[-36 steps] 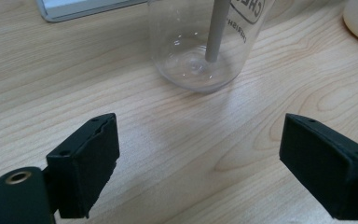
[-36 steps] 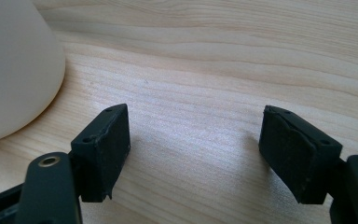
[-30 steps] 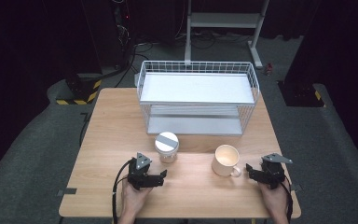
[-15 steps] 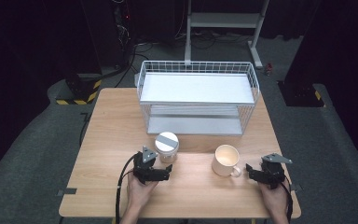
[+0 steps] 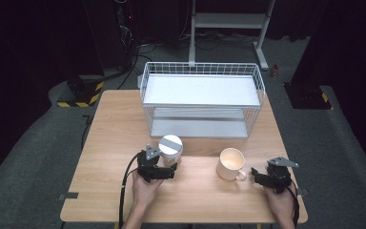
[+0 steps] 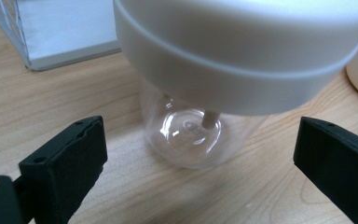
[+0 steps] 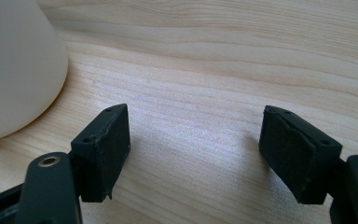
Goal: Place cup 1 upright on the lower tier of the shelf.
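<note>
Jar (image 5: pixel 170 150): clear plastic, upright on the table (image 5: pixel 109 143), near the front edge and left of centre, well in front of the wire rack (image 5: pixel 201 98). Wide white lid (image 6: pixel 242 51) with a grey band across the top; a thin white stem shows inside through the clear wall. Long axis vertical.

Left gripper (image 5: pixel 167 171): just beside the jar, at its near side, aimed at the body below the lid. In the left gripper view the jar stands straight ahead between the two jaws, neither pad touching it; the jaws have just been opening and now stand wide, nothing pressed. Judged: the coming move is a short push forward so the pads flank the body under the lid, then a squeeze across it, level, square to the upright axis.

Right gripper (image 5: pixel 257 175): resting low at the table's right front, jaws parted about halfway over bare wood, holding nothing. Mug (image 5: pixel 231 163), cream, handle toward the front right, sits just to that gripper's left, apart from it.

Nearer hand to the jar: the left; the right is well apart, with the mug between.

Brands, labels, writing: none legible on jar, lid, mug or rack.
</note>
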`<state>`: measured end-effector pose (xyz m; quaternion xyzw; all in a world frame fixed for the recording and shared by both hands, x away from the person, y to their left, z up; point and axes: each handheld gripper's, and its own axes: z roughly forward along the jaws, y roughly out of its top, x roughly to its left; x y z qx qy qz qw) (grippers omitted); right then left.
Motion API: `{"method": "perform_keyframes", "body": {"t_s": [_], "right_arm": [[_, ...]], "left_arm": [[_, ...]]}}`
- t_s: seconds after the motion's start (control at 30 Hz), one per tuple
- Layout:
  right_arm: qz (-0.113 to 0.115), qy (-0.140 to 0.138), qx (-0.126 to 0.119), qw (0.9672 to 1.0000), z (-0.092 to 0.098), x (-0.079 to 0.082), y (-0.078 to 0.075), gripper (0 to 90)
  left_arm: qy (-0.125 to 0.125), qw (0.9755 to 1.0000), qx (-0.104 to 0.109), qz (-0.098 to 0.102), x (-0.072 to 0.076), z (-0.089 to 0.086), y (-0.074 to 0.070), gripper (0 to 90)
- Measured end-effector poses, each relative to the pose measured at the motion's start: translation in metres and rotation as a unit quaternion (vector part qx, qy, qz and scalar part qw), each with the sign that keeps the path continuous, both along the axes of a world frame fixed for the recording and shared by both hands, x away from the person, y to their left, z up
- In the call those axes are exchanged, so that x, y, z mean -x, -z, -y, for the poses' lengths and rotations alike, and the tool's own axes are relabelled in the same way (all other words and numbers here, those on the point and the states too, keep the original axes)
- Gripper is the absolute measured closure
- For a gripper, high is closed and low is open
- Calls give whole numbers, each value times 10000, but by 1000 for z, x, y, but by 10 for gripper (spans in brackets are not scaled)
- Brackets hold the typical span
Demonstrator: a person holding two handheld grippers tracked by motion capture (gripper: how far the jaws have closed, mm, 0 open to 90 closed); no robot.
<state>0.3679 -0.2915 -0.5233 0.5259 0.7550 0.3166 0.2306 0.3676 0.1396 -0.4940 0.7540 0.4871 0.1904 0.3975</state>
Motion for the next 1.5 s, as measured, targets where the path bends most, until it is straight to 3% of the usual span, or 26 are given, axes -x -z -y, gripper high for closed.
{"method": "perform_keyframes", "body": {"t_s": [0.17, 0.5, 0.73, 0.9, 1.5], "right_arm": [[-1, 5, -2, 10000, 0, 0, 0, 251], [-2, 5, -2, 10000, 0, 0, 0, 250], [-2, 5, -3, 10000, 0, 0, 0, 250], [-2, 5, -3, 10000, 0, 0, 0, 250], [-2, 5, -3, 10000, 0, 0, 0, 250]], "left_arm": [[-28, 9999, -22, 131, -5, 4, -4, 32], [12, 9998, -143, 164, -13, 11, -3, 48], [-38, 9997, -58, 225, -19, 16, -4, 87], [-35, 9998, -73, 198, -20, 17, -2, 116], [-1, 9989, -249, 389, -19, 21, 0, 190]]}}
